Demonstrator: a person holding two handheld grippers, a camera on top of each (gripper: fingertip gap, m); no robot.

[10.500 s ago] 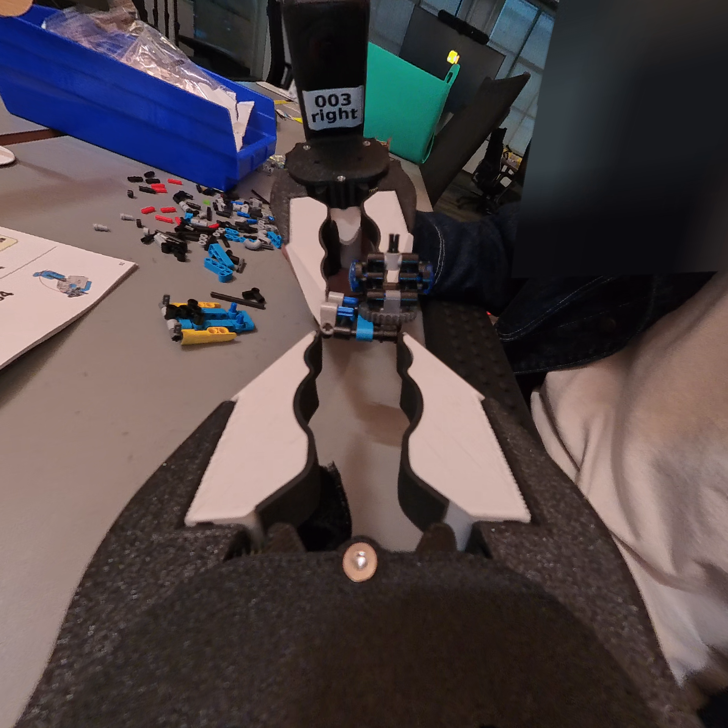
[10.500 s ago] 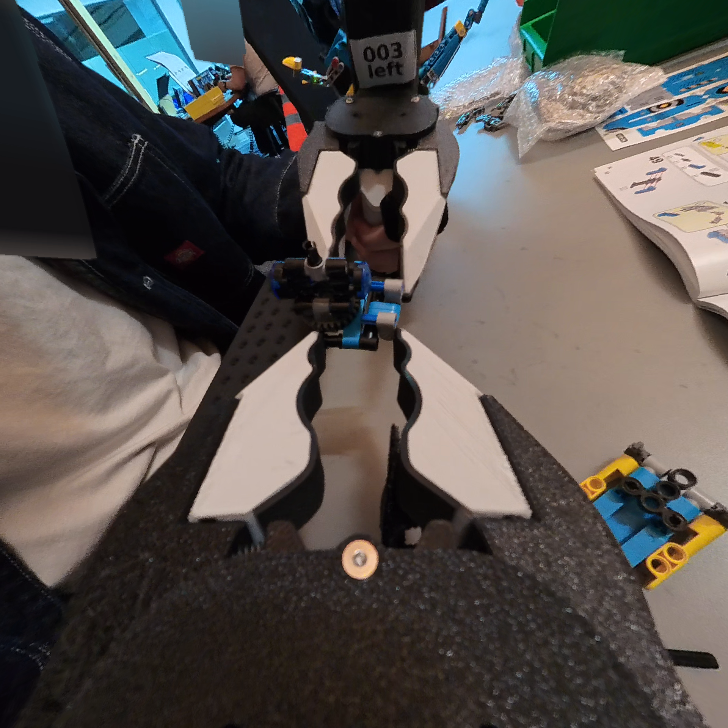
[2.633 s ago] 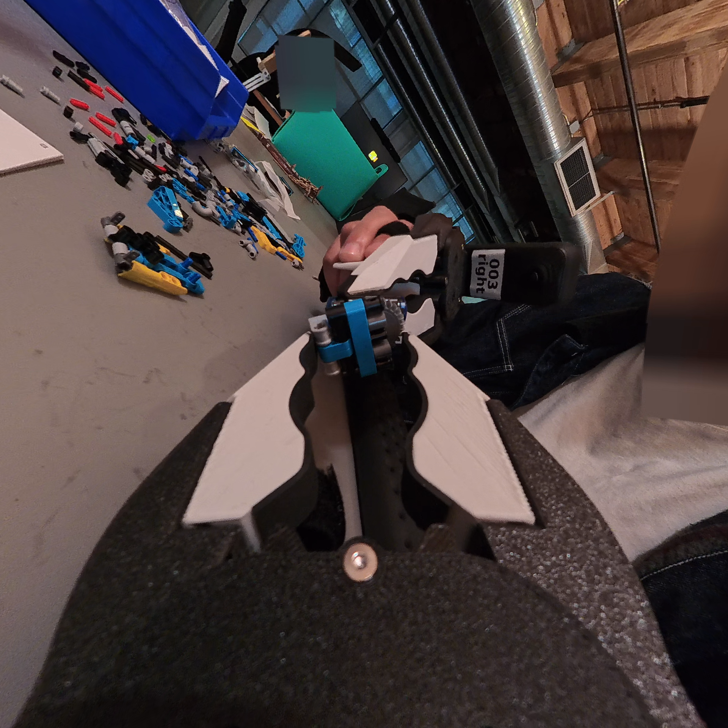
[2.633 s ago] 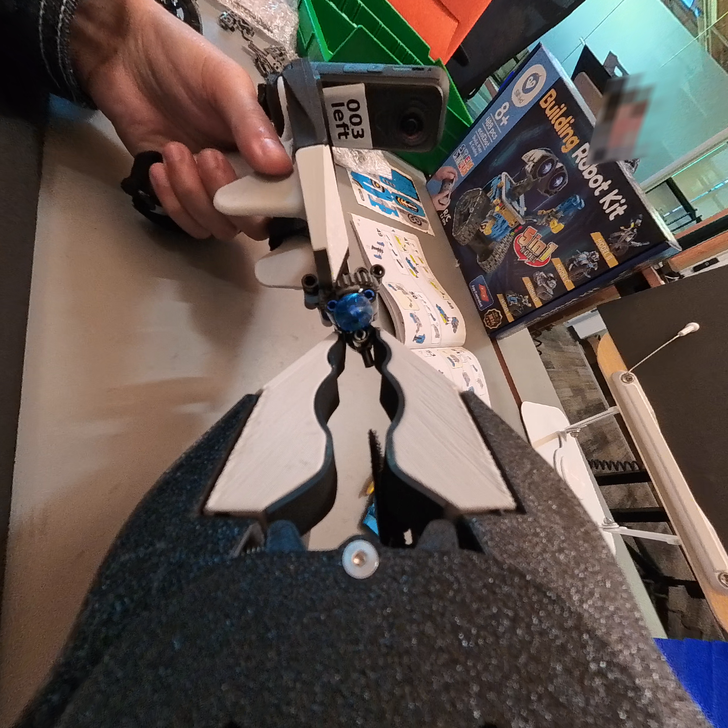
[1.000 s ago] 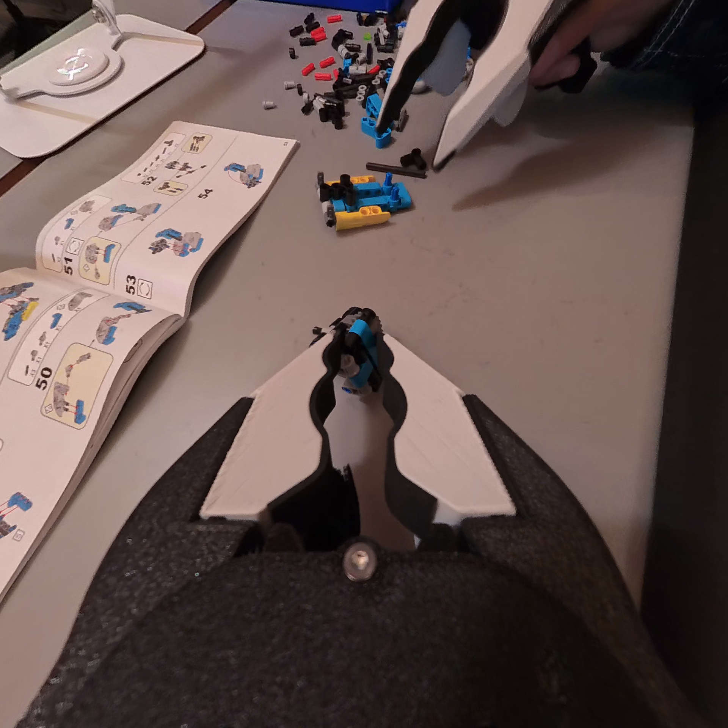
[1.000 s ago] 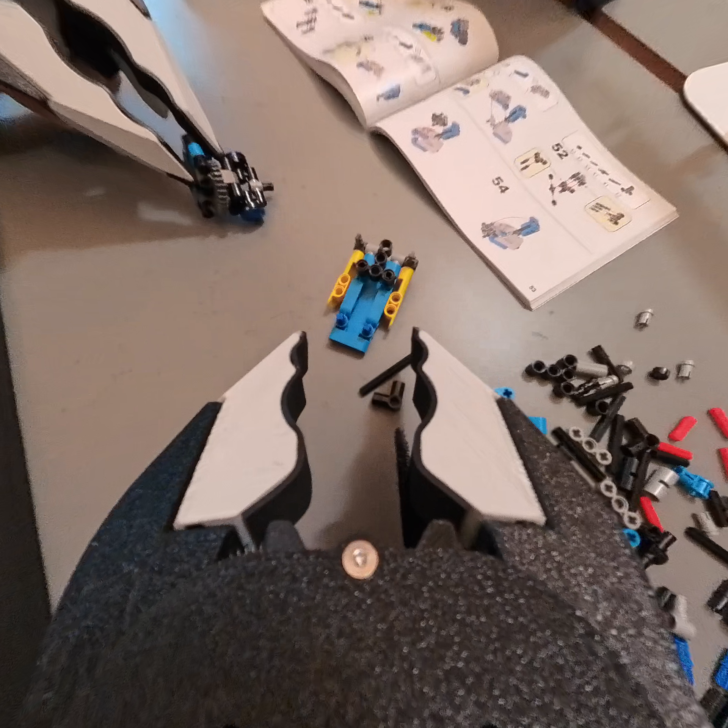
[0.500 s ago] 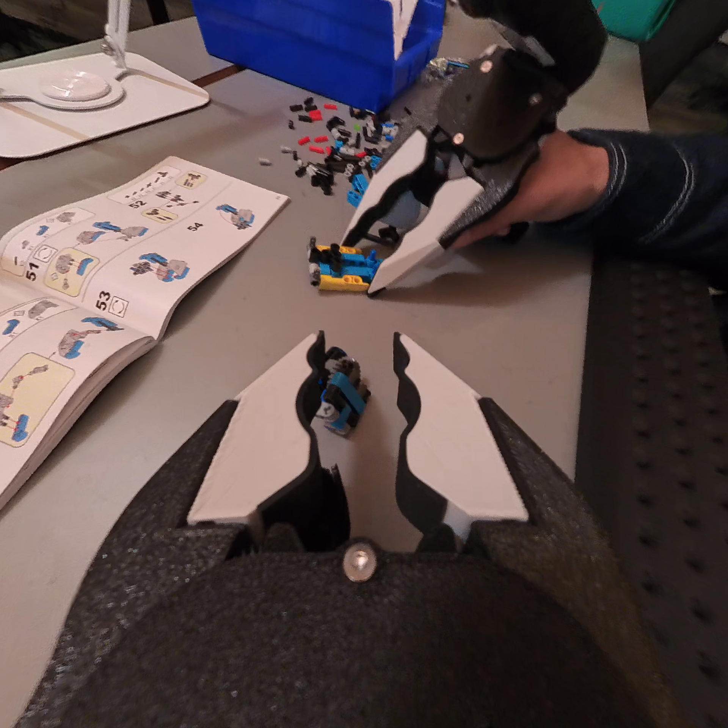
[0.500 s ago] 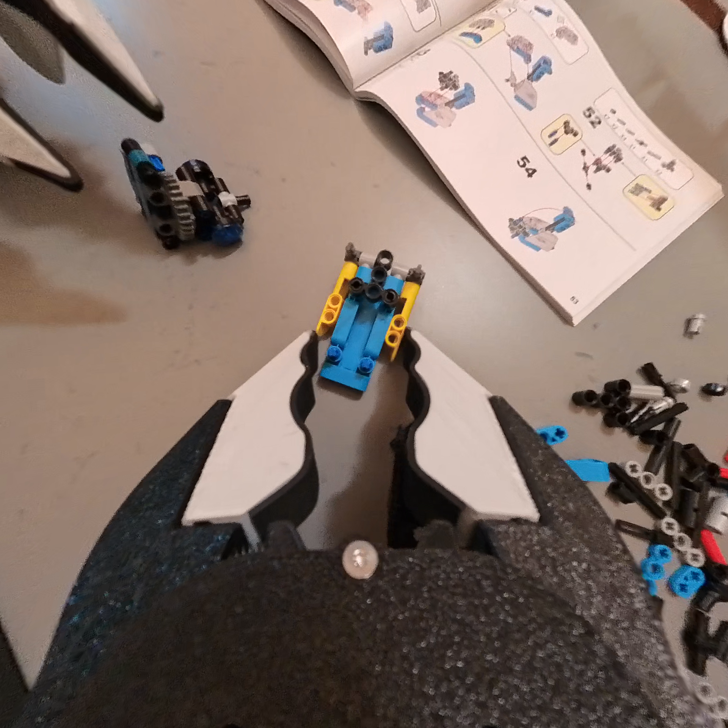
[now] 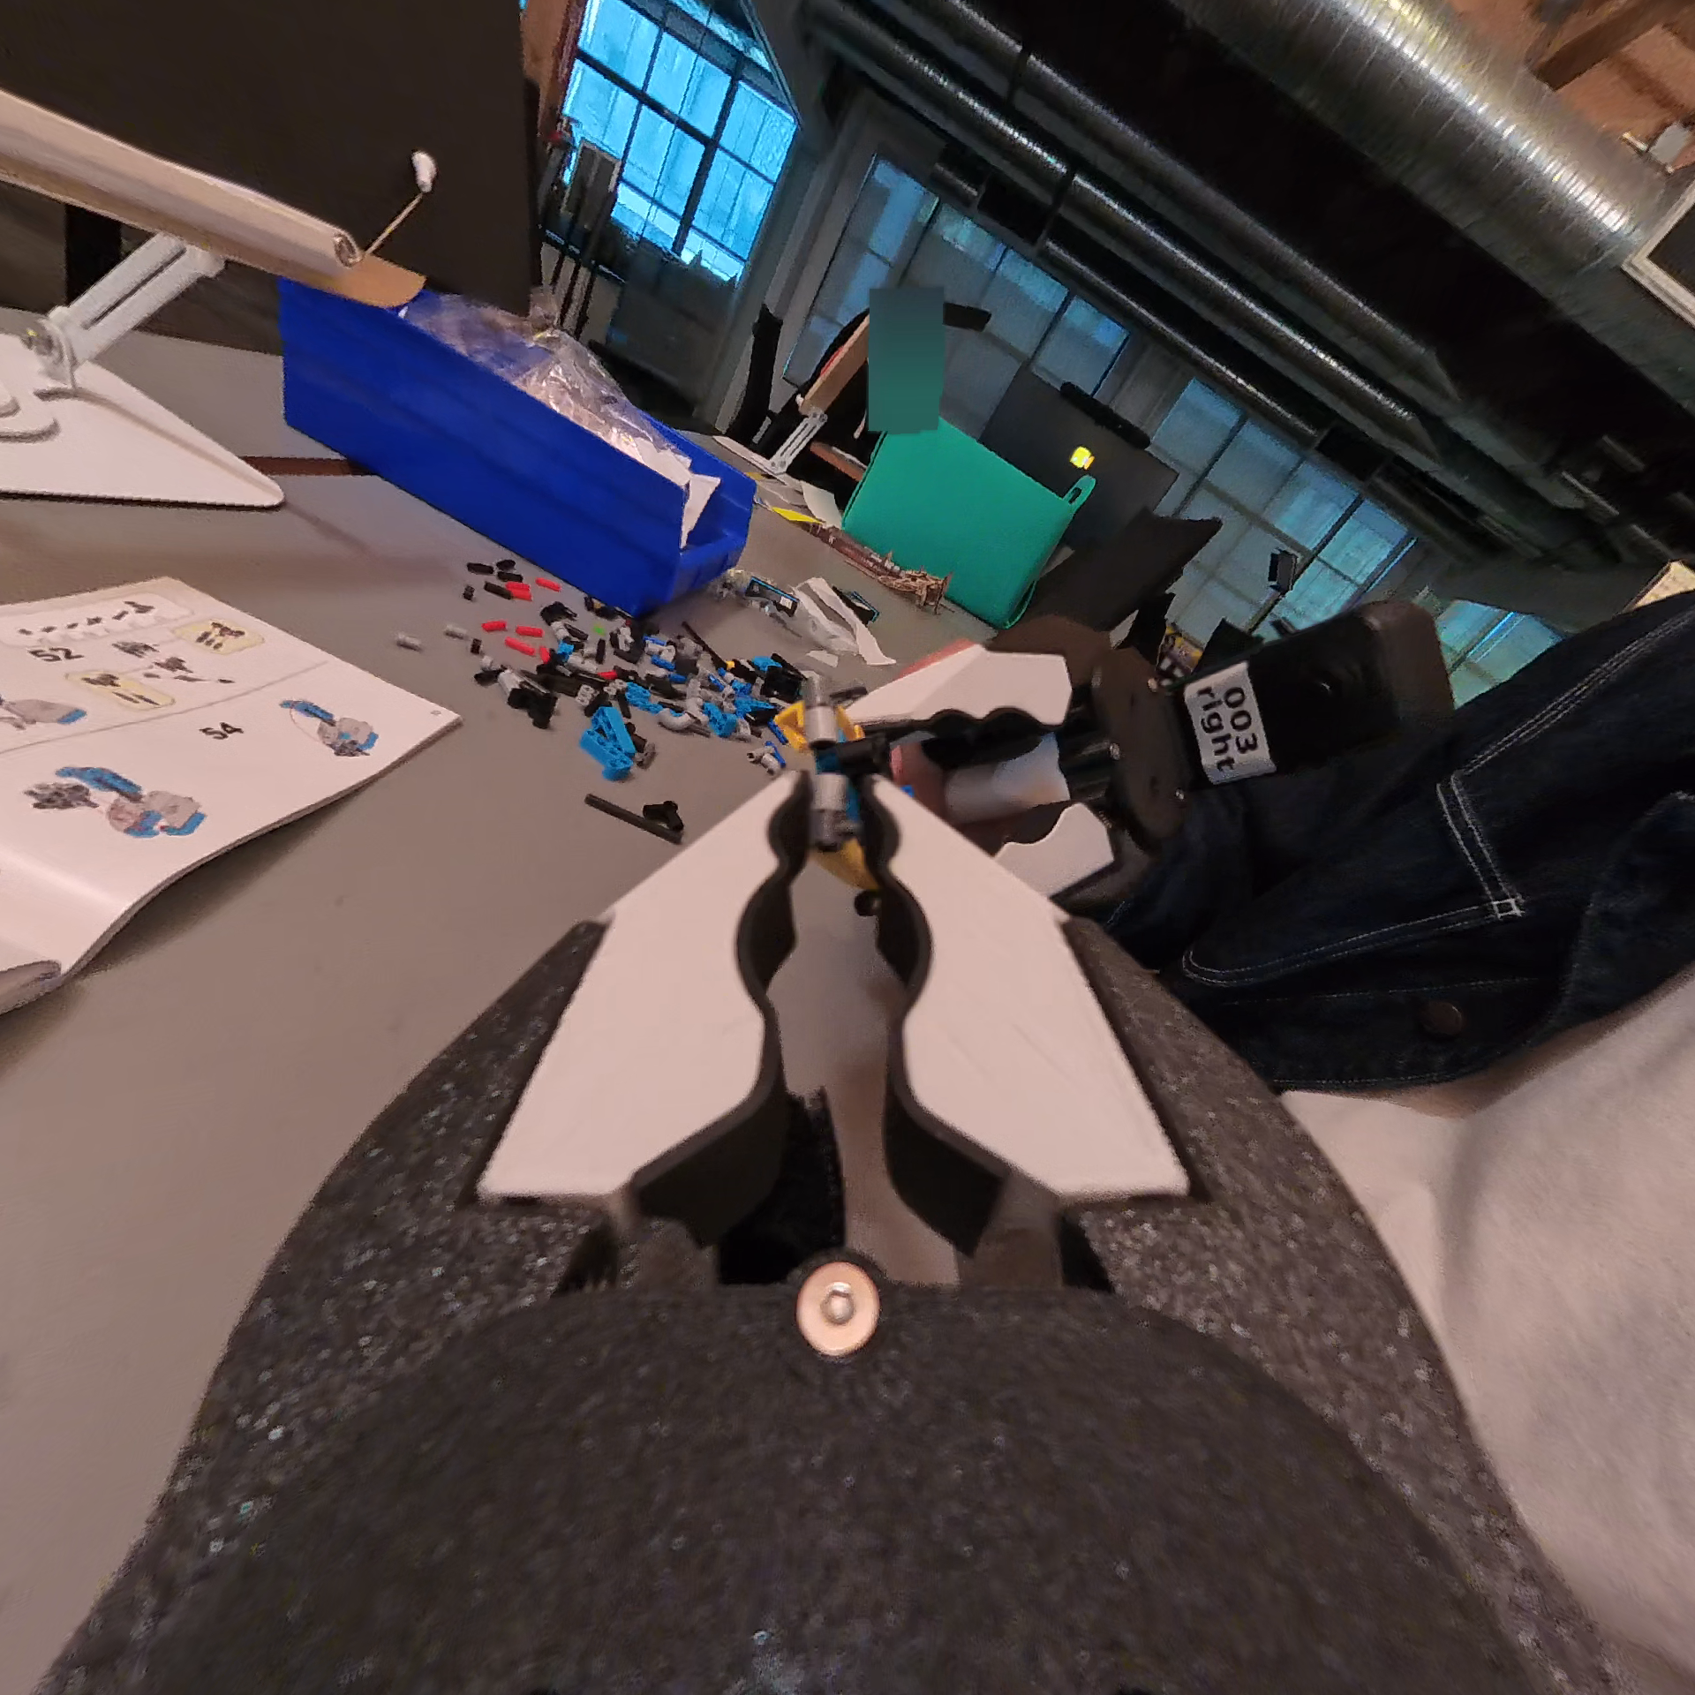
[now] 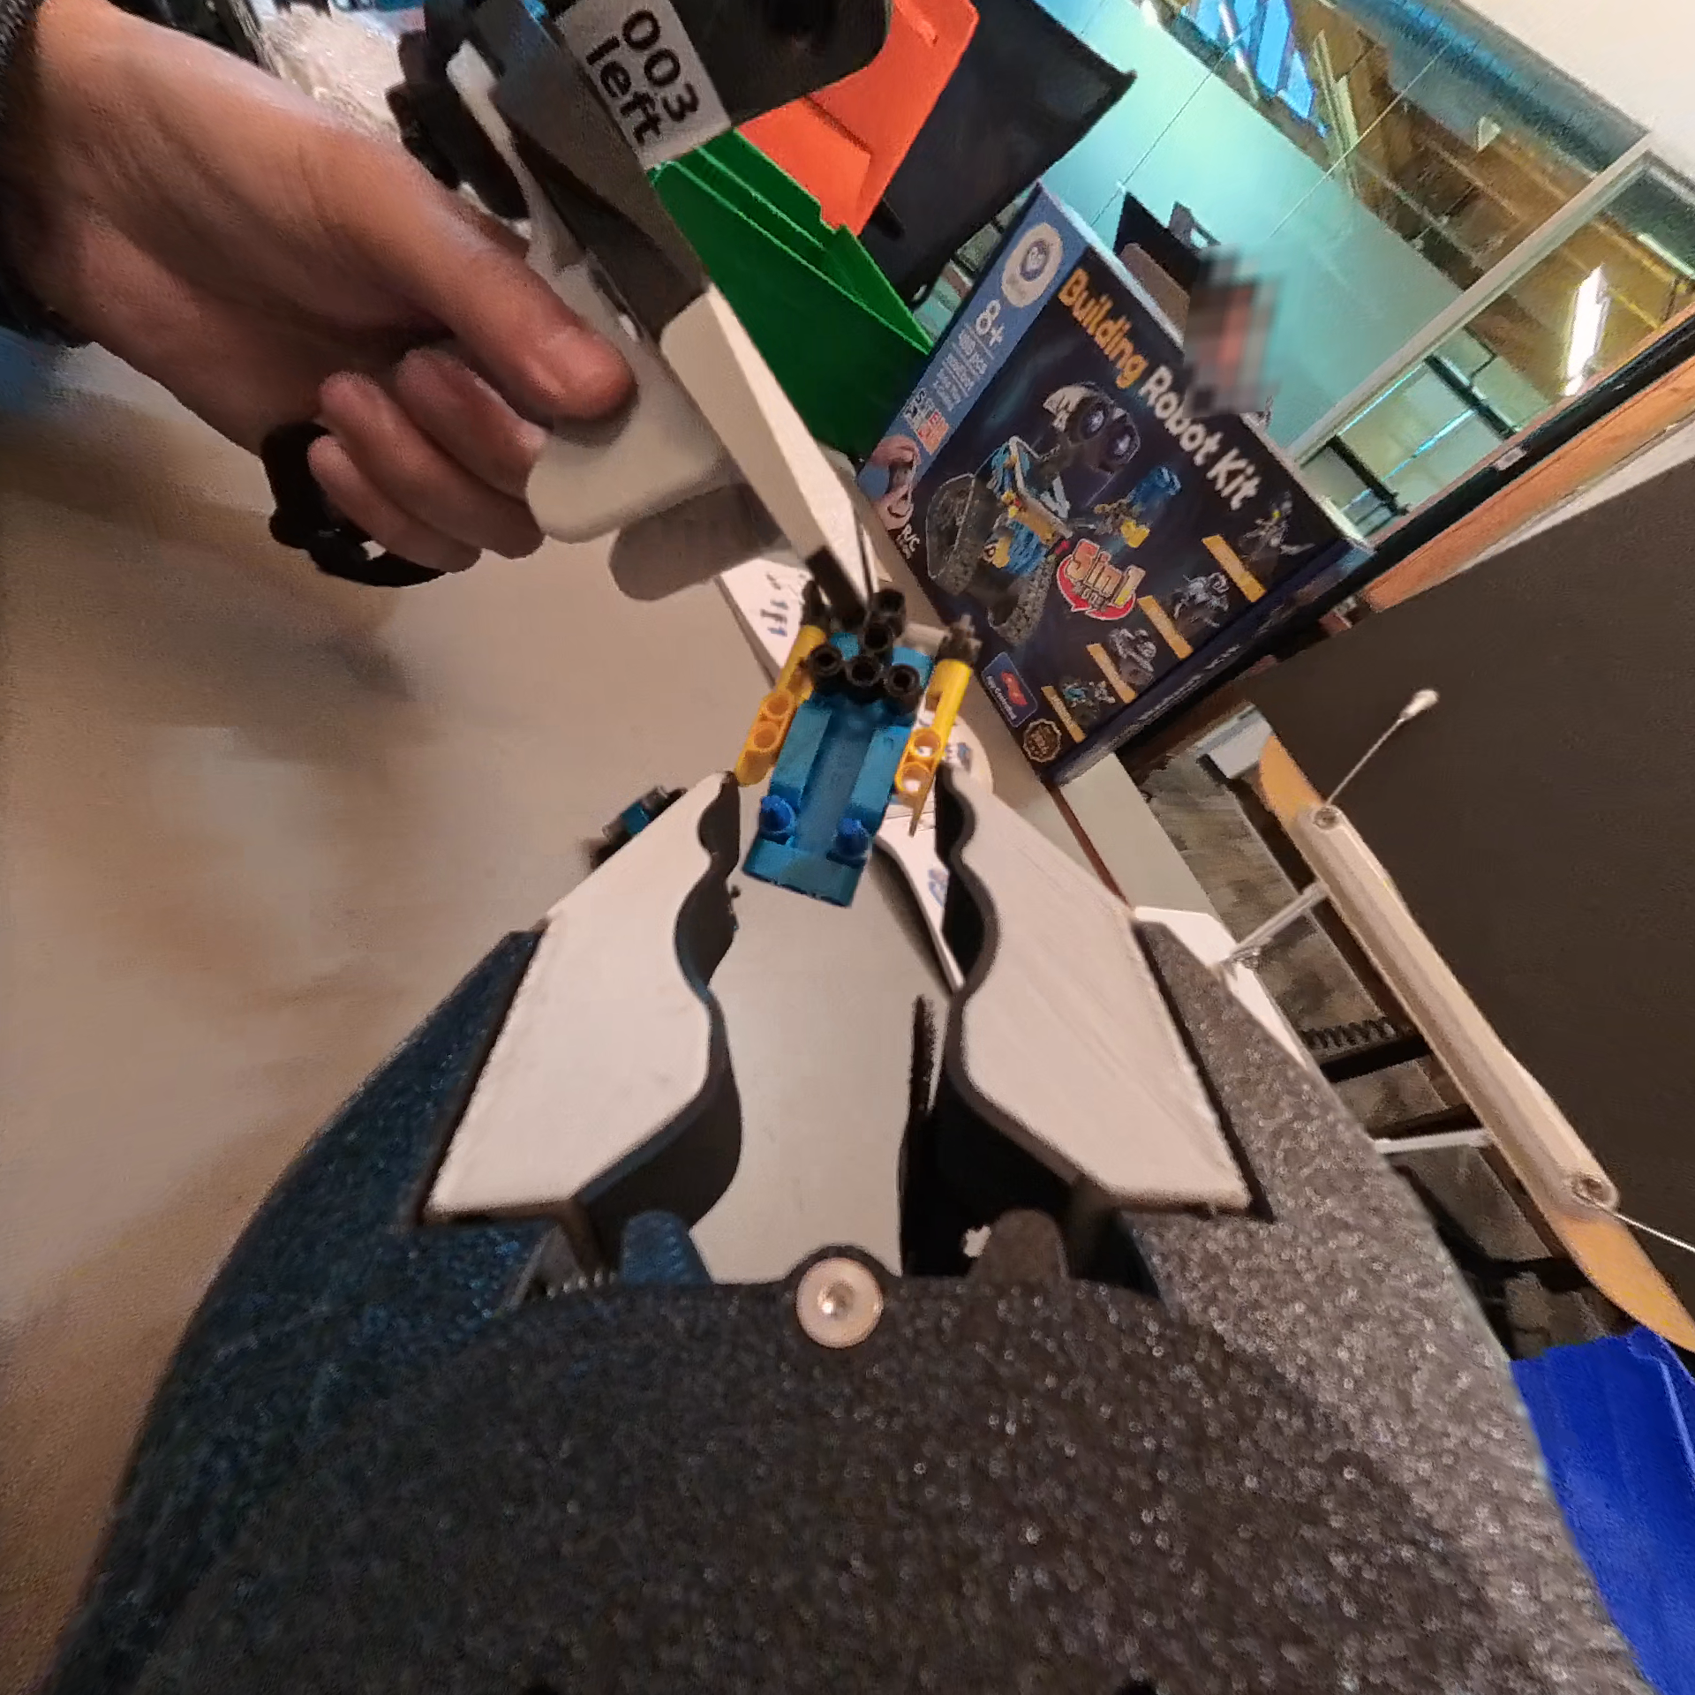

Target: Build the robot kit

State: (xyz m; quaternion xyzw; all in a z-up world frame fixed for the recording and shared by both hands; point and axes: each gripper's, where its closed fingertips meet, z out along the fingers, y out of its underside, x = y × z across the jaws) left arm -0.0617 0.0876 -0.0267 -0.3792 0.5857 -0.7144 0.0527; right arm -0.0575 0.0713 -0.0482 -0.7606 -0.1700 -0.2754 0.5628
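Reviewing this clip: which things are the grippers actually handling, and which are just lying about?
Handled:
- blue-and-yellow assembly, held above the table
- right gripper, shut on its blue end
- left gripper, shut on its far end

Lying about:
- loose parts pile
- black axle
- instruction booklet
- blue bin
- kit box

Two claws [image 9: 836, 796] [image 10: 836, 803], one brick assembly [image 10: 848, 761] (blue-yellow), one booklet [image 9: 174, 734], one blue bin [image 9: 514, 468]

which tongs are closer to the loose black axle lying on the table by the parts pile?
Left, as far as the left wrist view shows. The left tongs are raised just right of the black axle; the right tongs meet them at the blue-and-yellow assembly, slightly farther off.
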